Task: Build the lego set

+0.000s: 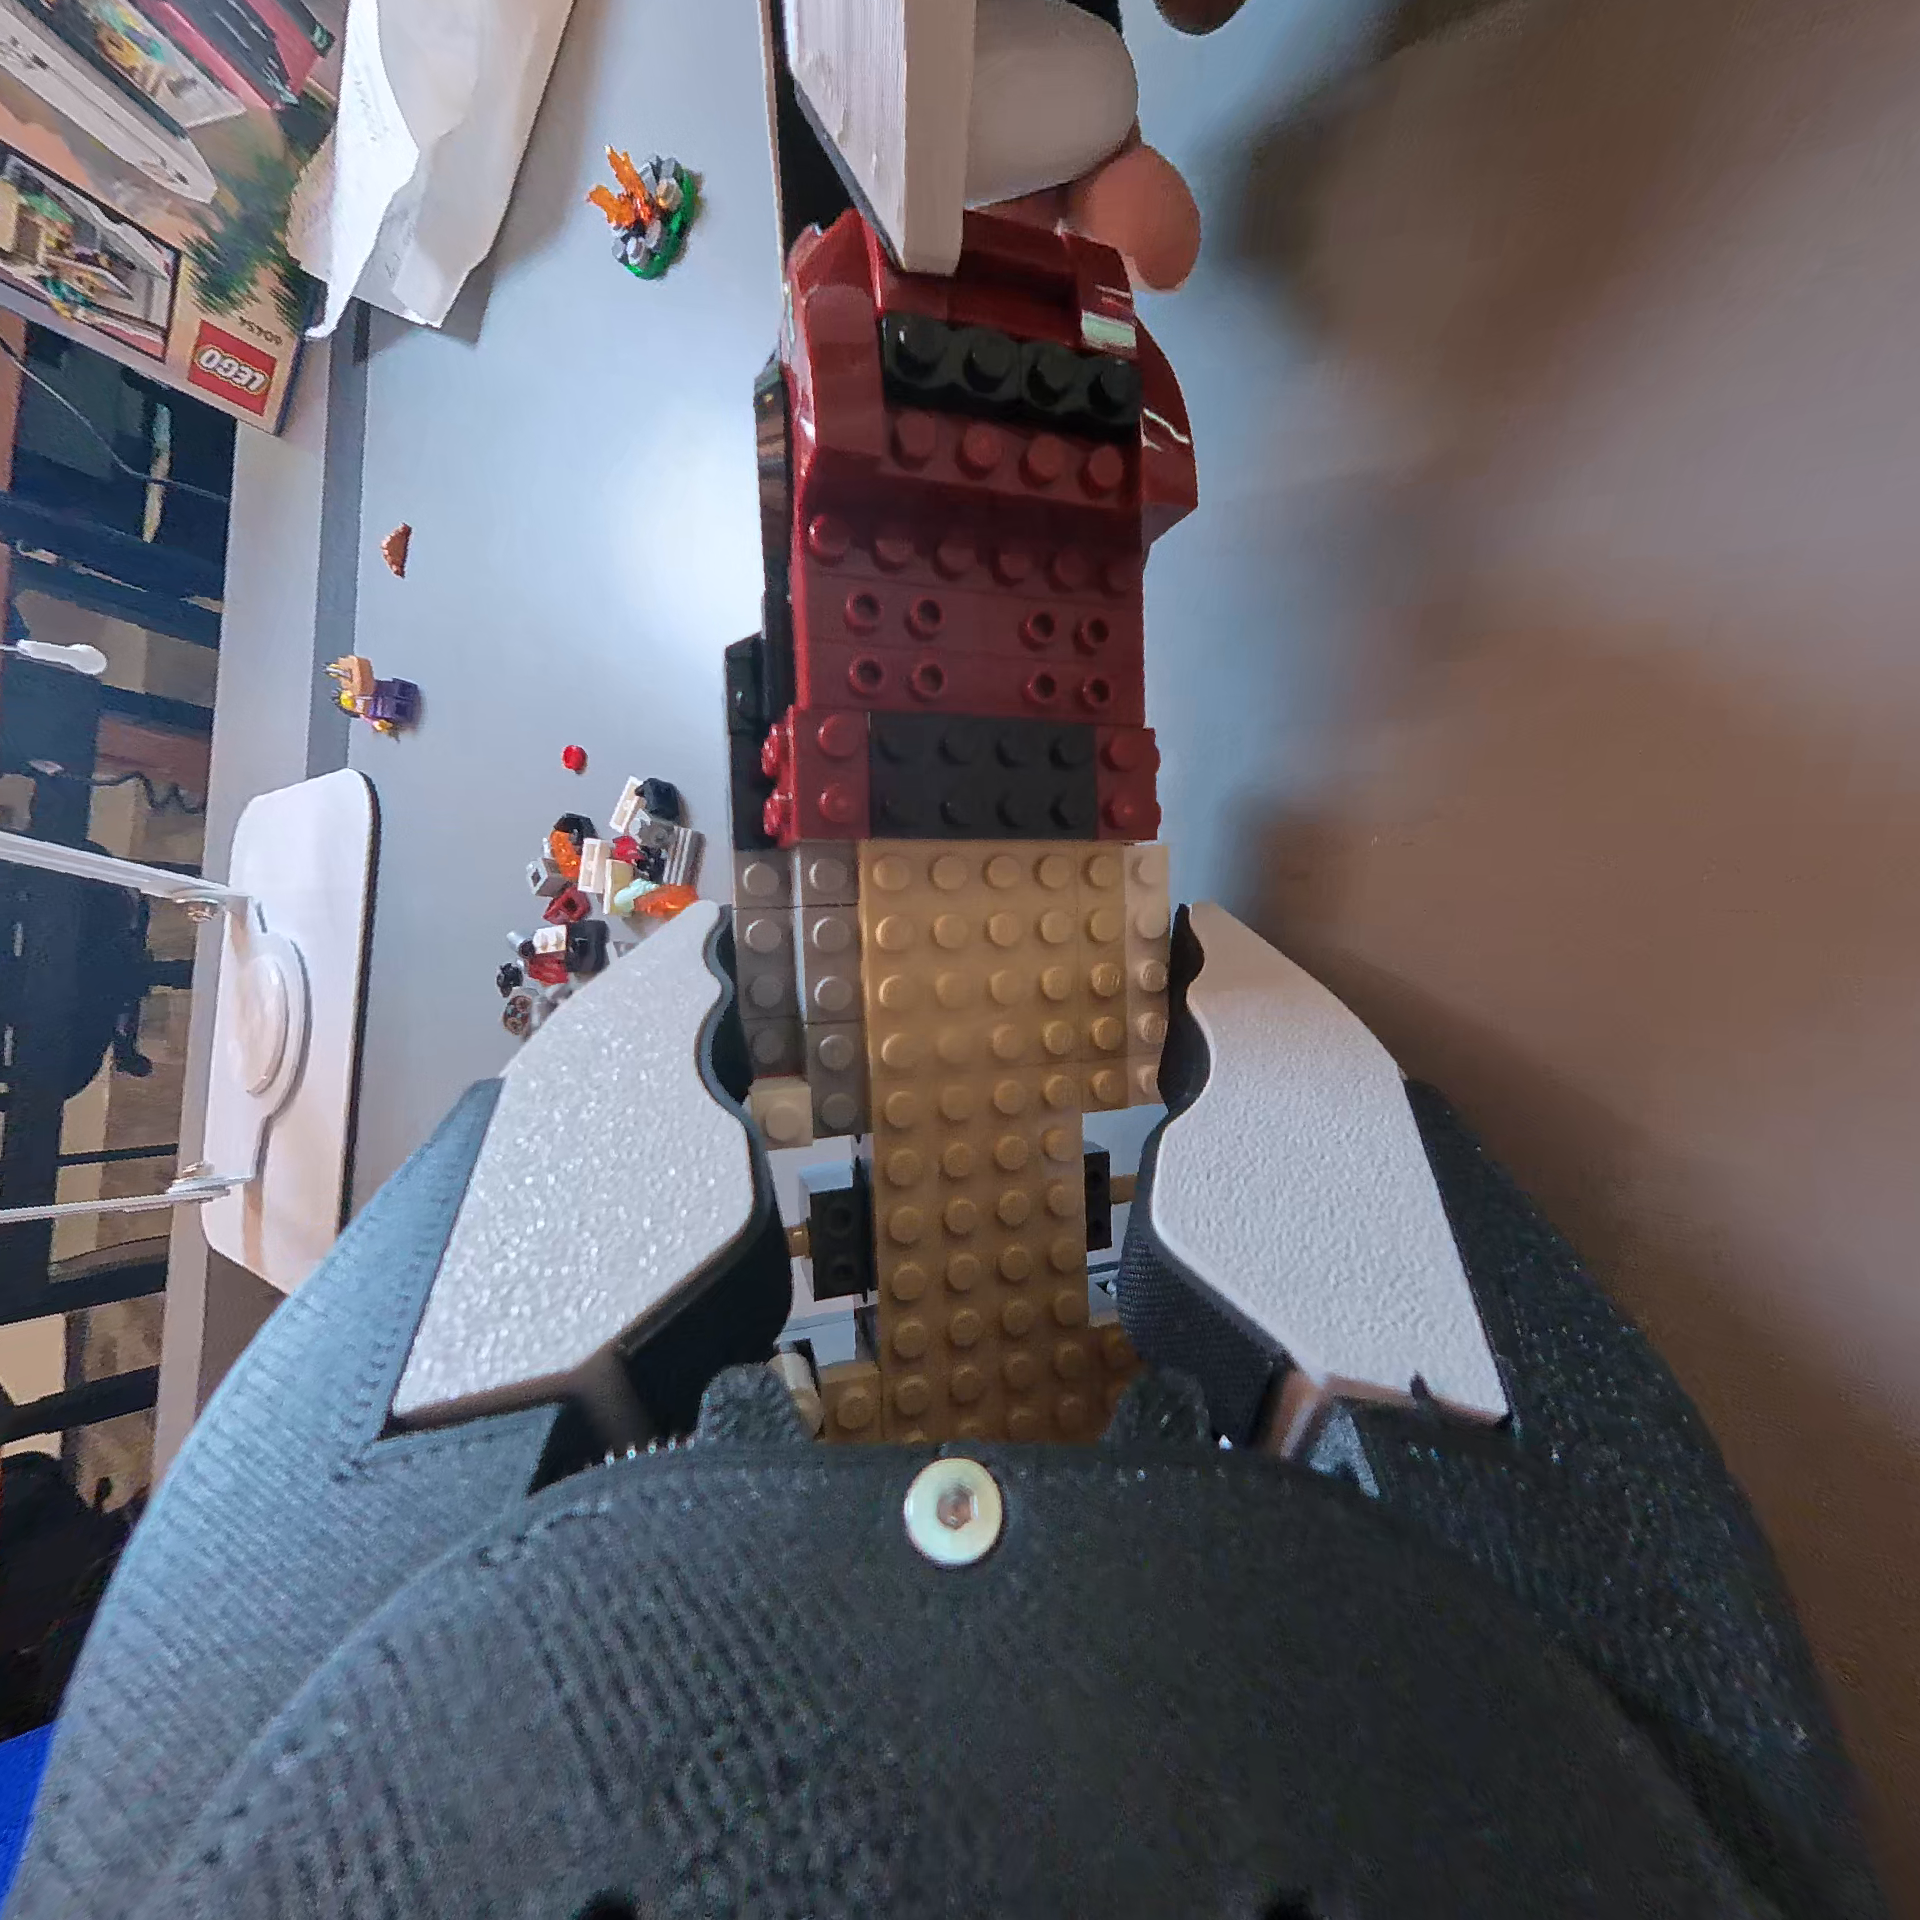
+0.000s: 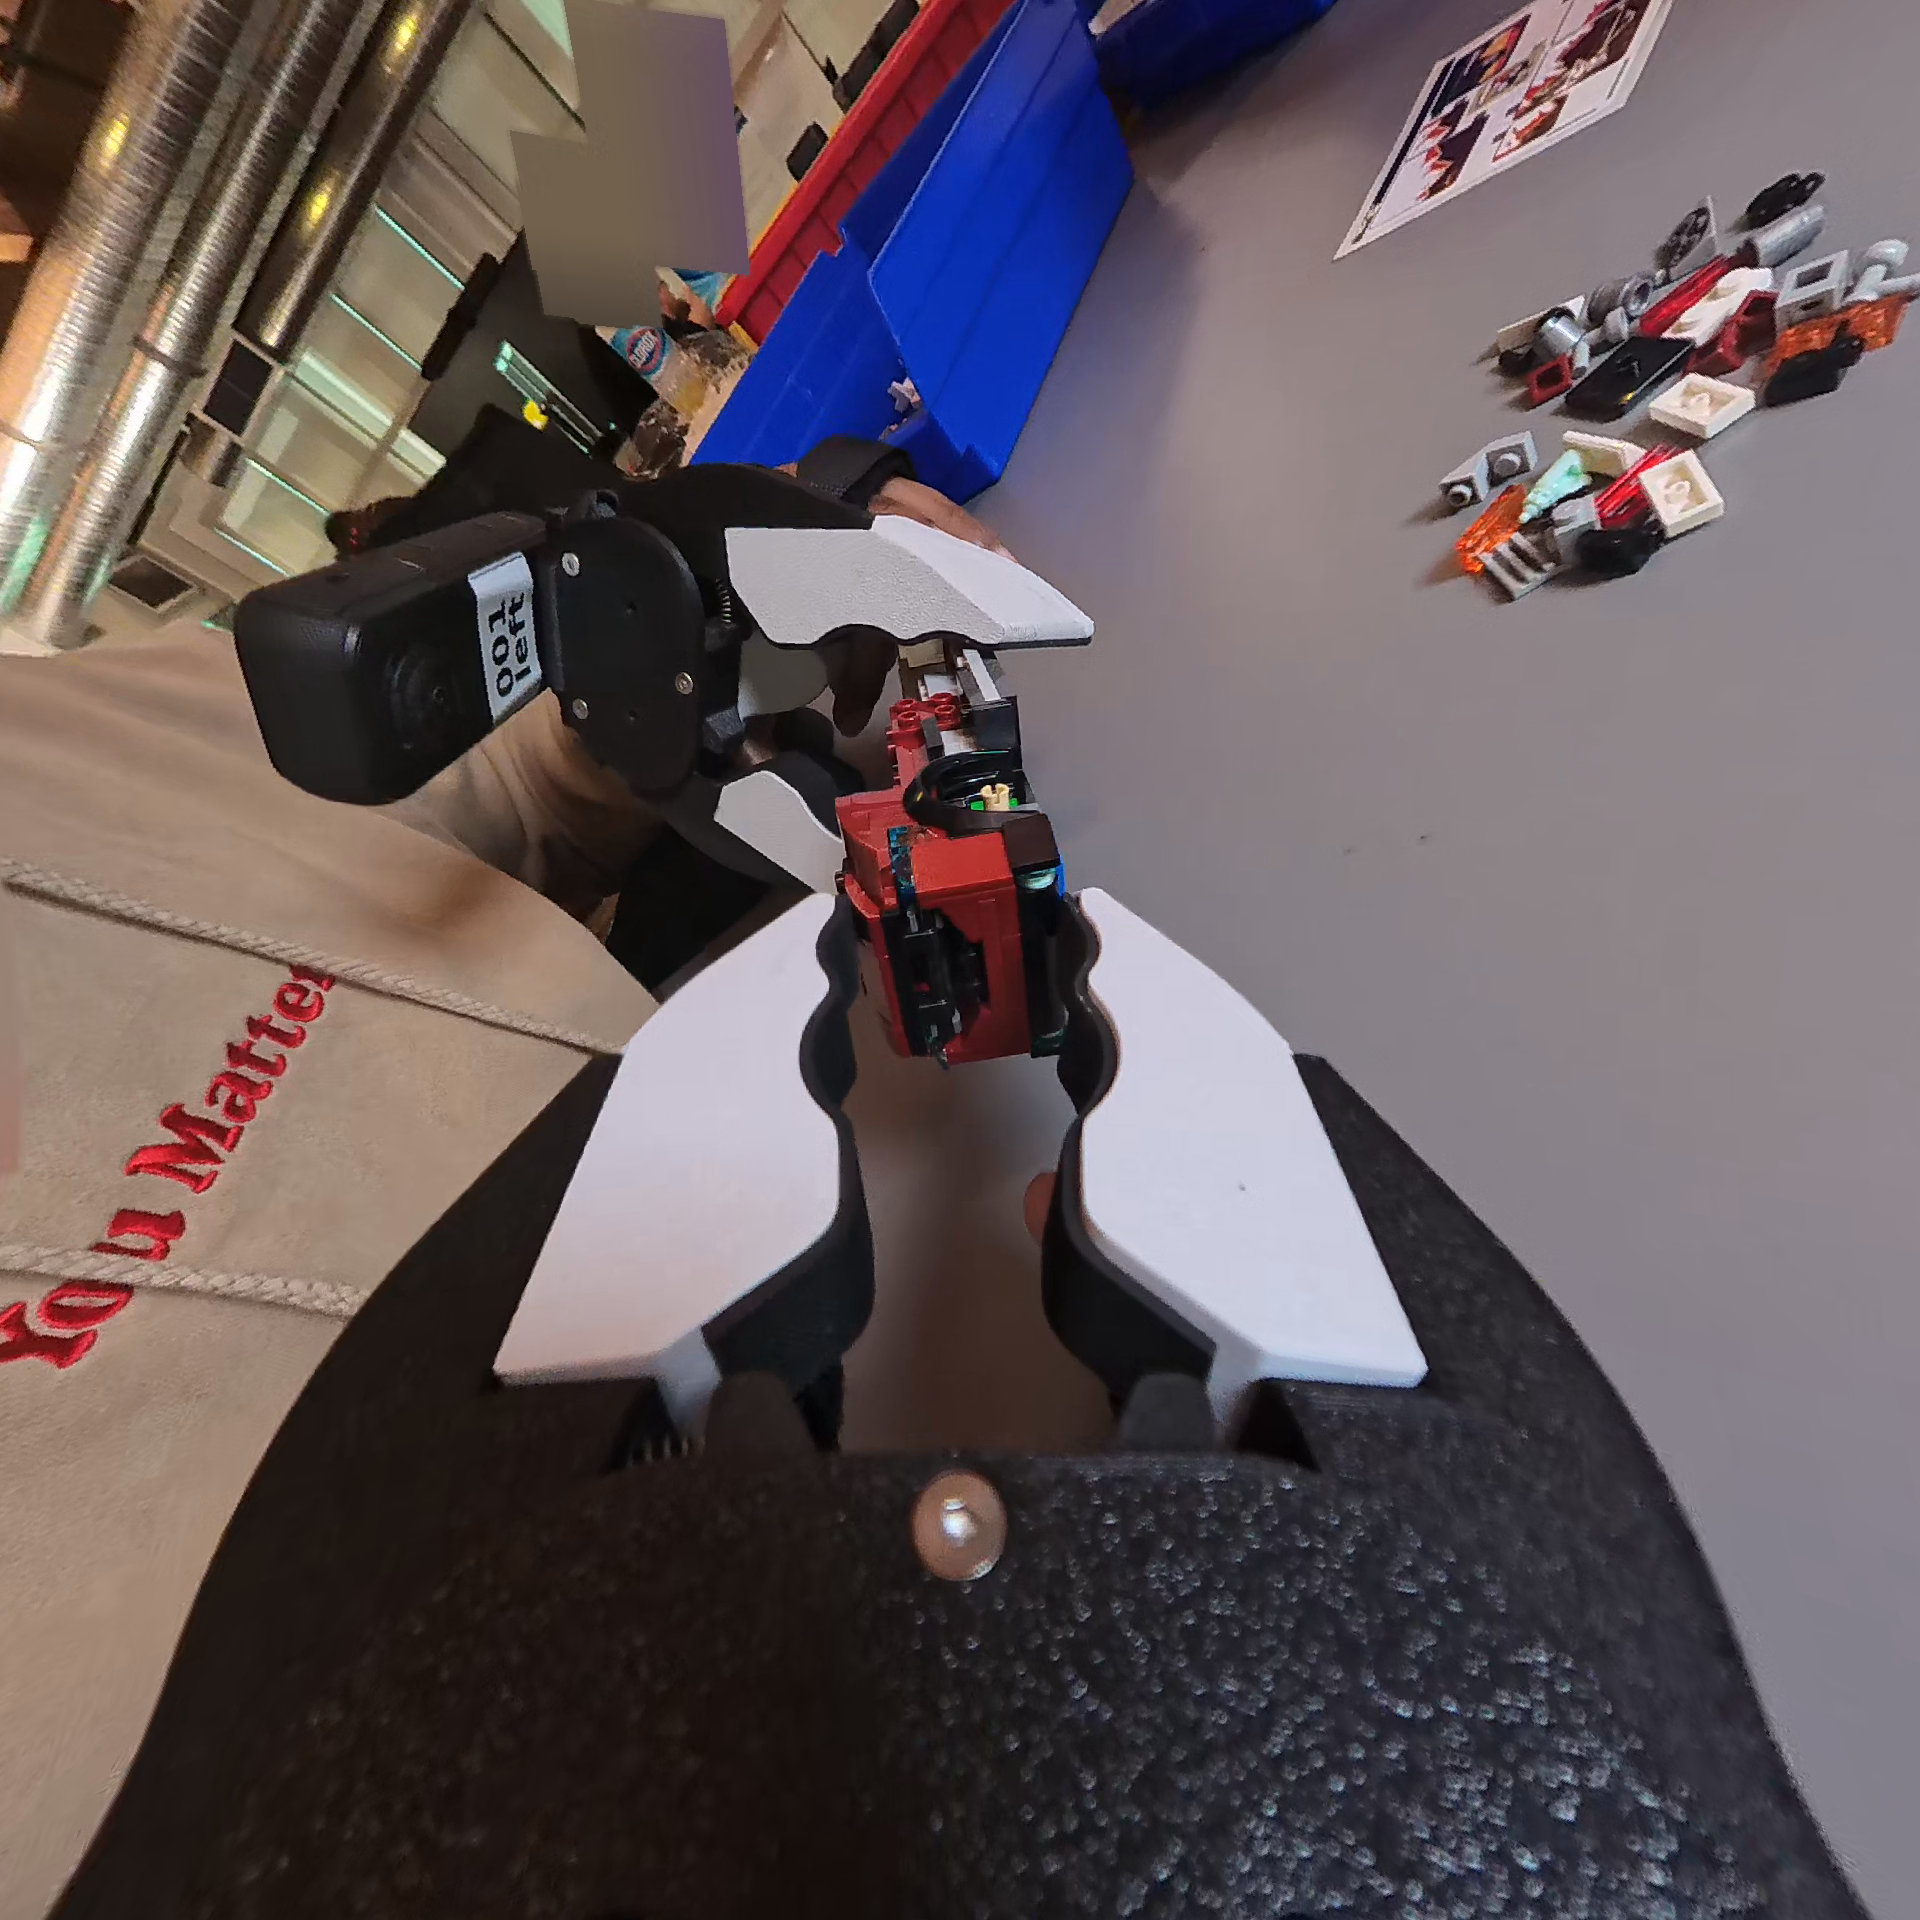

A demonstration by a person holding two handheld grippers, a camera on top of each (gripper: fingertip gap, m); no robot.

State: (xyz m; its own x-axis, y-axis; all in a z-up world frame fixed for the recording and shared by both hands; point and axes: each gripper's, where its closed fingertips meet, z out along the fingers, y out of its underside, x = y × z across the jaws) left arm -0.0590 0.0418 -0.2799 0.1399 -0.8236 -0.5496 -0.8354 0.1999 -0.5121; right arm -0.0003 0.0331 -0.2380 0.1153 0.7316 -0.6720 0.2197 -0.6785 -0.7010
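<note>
Left wrist view: both grippers grip one brick-built model (image 1: 966, 644) above the grey table (image 1: 540, 520).
Left gripper (image 1: 948, 997), spread wide, clamps its tan end; right gripper (image 2: 961, 977), half-closed, pinches the dark-red end; best kept square, squeeze steady.

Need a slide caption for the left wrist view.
Left gripper clamps the tan end of a brick-built model above a grey table.

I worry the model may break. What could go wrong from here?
1. The long dark red and tan brick-built model is gripped only at its two ends, by the left gripper and the right gripper; bending could split it.
2. A dropped section could scatter the pile of small loose bricks.
</note>
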